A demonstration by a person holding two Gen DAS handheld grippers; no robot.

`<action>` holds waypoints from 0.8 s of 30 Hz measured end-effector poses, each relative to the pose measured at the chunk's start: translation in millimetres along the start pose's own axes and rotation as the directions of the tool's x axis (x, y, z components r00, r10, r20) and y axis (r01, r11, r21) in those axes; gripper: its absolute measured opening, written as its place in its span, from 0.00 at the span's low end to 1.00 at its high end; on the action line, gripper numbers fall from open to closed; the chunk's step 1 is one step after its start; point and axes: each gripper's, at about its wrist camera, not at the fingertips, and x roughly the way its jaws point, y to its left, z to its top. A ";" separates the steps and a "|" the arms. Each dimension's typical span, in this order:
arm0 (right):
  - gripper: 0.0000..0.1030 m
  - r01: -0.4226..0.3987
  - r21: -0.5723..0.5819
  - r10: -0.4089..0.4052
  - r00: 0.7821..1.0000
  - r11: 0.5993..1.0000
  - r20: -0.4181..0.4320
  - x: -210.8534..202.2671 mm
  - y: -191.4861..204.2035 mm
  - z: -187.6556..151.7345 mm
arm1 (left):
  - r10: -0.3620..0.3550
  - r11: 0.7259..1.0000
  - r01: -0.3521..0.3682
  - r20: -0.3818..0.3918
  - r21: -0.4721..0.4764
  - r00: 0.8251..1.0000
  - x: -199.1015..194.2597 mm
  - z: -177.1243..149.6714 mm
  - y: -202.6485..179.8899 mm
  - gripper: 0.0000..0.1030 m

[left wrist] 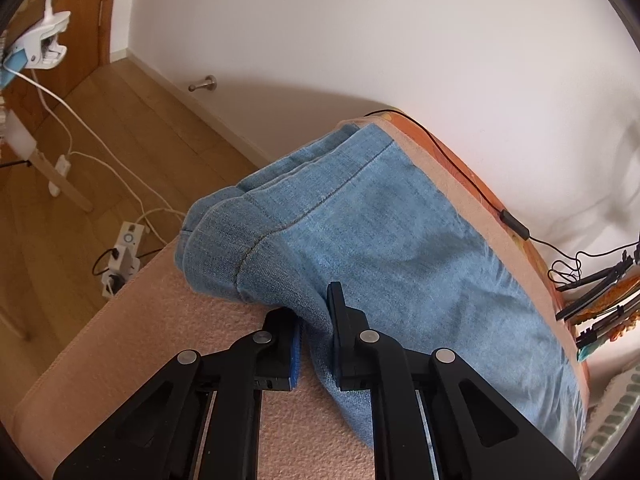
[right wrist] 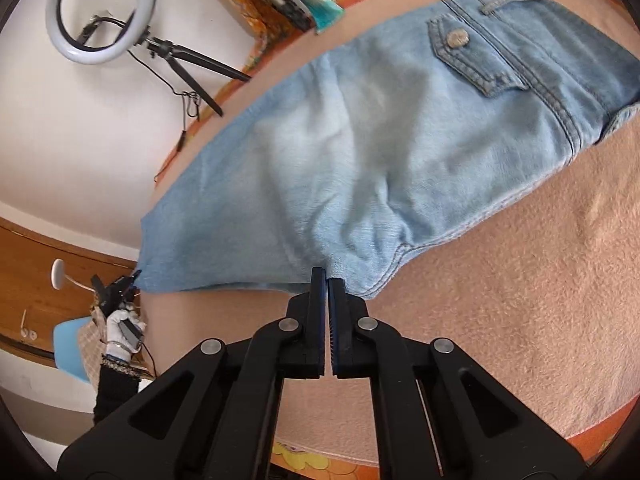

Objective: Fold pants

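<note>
1. Pants [left wrist: 380,216], light blue denim, lie folded lengthwise on a pink blanket [left wrist: 160,340] over a raised surface; whether bed or counter I cannot tell.
2. Left claw [left wrist: 316,320]: jaws nearly closed, pinching a fold of denim at the near edge of the pants, just behind the hem end. Cloth bunches up between the blue pad [left wrist: 296,352] and the other finger.
3. Leg hems [left wrist: 240,216] sit stacked just beyond the left claw, at the blanket's edge over the wood floor [left wrist: 120,128].
4. Right claw [right wrist: 328,280]: jaws closed, tips set into the near edge of the pants [right wrist: 340,152], beside a stitched curved seam [right wrist: 394,258]. A thin bit of denim seems caught at the tips; the pads below meet with almost no gap.
5. From the right wrist view the waist end lies far right, with a flapped back pocket [right wrist: 472,56] and metal button [right wrist: 457,38] face up.
6. Same view, left edge: the person's gloved hand [right wrist: 120,336] holds the other gripper at the far end of the pants.
7. Ring light [right wrist: 100,12] on a tripod stands beyond the pants by the white wall.
</note>
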 end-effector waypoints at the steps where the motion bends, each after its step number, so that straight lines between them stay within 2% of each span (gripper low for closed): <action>1: 0.03 0.019 0.004 -0.019 1.000 1.000 -0.003 4.3 -3.8 0.4 | -0.003 1.000 0.003 -0.006 -0.006 1.000 -0.9 0.8 1.3 0.14; 3: 0.02 0.031 0.006 -0.031 0.999 0.999 -0.014 9.3 -6.9 1.3 | -0.027 1.000 0.026 -0.024 -0.017 0.999 -5.4 3.7 4.9 0.17; 5: 0.03 0.074 -0.043 -0.074 0.997 0.996 -0.019 11.0 -0.9 2.0 | -0.054 0.998 0.053 -0.033 -0.025 0.998 -12.1 7.2 9.6 0.23; 6: 0.03 0.093 -0.071 -0.094 0.995 0.993 -0.023 10.9 4.0 1.8 | -0.052 0.998 0.052 -0.030 -0.032 0.998 -16.5 8.8 13.3 0.28; 9: 0.05 0.136 -0.128 -0.139 0.990 0.982 -0.020 6.9 16.1 -0.5 | -0.085 0.994 0.086 0.011 -0.072 0.996 -32.2 13.0 30.0 0.33; 12: 0.06 0.186 -0.160 -0.191 0.982 0.969 -0.014 1.8 25.2 -4.4 | -0.127 0.979 0.132 0.041 -0.158 0.991 -40.3 16.6 53.2 0.34; 14: 0.09 0.202 -0.182 -0.205 0.979 0.962 0.002 -5.1 32.5 -7.7 | -0.128 0.971 0.136 0.050 -0.197 0.990 -40.7 19.5 65.1 0.34; 19: 0.35 0.256 -0.260 -0.248 0.967 0.931 0.064 -20.8 58.8 -17.4 | -0.125 0.966 0.132 0.047 -0.223 0.991 -33.4 27.0 80.7 0.34; 24: 0.41 0.279 -0.365 -0.261 0.960 0.888 0.100 -18.8 96.2 -26.1 | -0.155 0.963 0.153 0.009 -0.221 0.988 -24.7 22.9 86.3 0.34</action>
